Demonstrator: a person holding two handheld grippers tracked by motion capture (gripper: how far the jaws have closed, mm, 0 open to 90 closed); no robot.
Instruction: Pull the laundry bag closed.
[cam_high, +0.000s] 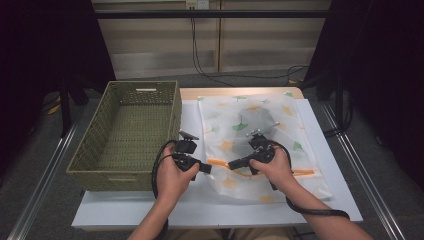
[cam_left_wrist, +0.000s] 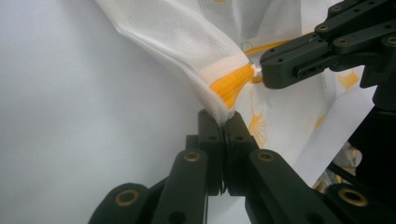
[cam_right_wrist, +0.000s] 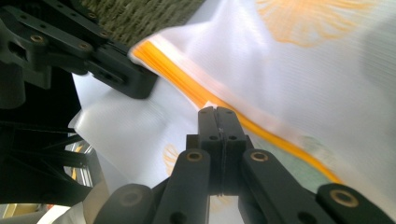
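Note:
A white mesh bag (cam_high: 260, 131) printed with orange and green leaves lies flat on the table, and a grey shape shows dimly inside it. An orange zipper (cam_high: 303, 172) runs along its near edge. My left gripper (cam_high: 204, 168) is shut on the bag's corner at the zipper's left end, with the mesh (cam_left_wrist: 187, 51) bunched between the jaws of that gripper (cam_left_wrist: 223, 117). My right gripper (cam_high: 232, 164) is shut on the zipper (cam_right_wrist: 184, 81), a short way right of the left one. In the right gripper view its closed tips (cam_right_wrist: 218, 112) sit on the orange line.
A green woven basket (cam_high: 131, 131) stands left of the bag, close to my left hand. A white board (cam_high: 160, 202) covers the table. Cables trail from both grippers toward the near edge. Metal rails run along both sides of the table.

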